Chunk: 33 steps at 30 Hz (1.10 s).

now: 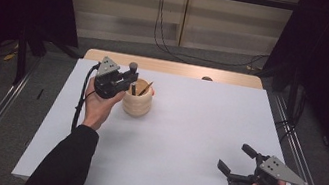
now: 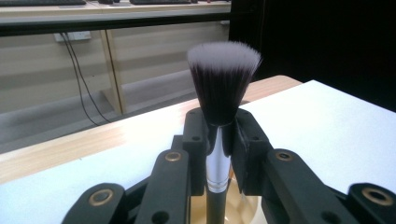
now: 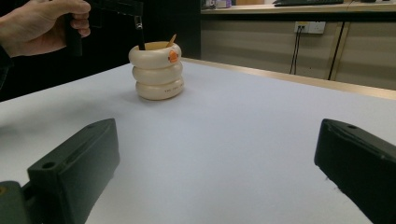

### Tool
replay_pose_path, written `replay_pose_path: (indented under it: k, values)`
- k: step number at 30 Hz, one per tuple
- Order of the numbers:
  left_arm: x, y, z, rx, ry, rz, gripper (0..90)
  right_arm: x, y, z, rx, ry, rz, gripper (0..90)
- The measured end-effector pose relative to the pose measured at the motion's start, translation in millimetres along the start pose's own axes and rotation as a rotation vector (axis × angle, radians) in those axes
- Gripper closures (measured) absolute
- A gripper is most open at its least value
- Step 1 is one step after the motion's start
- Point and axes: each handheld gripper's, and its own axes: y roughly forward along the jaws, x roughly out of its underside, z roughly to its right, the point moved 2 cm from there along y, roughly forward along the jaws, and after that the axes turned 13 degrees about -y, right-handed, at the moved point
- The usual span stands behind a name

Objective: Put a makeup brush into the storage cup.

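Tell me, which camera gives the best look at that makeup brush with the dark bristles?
The left gripper view: the dark-bristled, pale-tipped makeup brush stands close up, clamped between the left gripper jaws. The high view shows it small over the cream ringed holder. The right gripper view shows just its dark handle entering the holder.

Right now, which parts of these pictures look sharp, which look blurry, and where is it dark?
Left gripper view: the makeup brush bristles are sharp, the wall behind soft, the upper right corner black. Right gripper view: the cream ringed holder is fairly clear, while the near jaws blur. High view: even light on the white table, faint shadows, dark curtains at both sides.
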Motion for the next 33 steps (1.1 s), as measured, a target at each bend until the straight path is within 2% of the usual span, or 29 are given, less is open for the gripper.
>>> replay_pose_path:
  k: [13, 24, 29, 33]
  values:
    - [12.7, 6.8, -1.5, 0.004, -0.019, -0.012, 76.7, 0.9, 0.9, 0.9, -0.011, -0.013, -0.002, 0.1]
    - [16.8, 11.0, -0.6, 0.002, 0.000, -0.023, 72.7, 0.5, 0.4, 0.7, -0.014, -0.012, 0.002, 0.6]
    - [19.4, 12.4, -0.4, 0.013, -0.022, -0.025, 72.6, 0.2, 0.3, 0.7, -0.011, -0.006, 0.006, 0.6]
    - [20.7, 12.0, 0.0, 0.009, -0.024, -0.032, 69.0, -0.2, 0.4, 0.3, -0.006, -0.005, 0.008, 0.6]
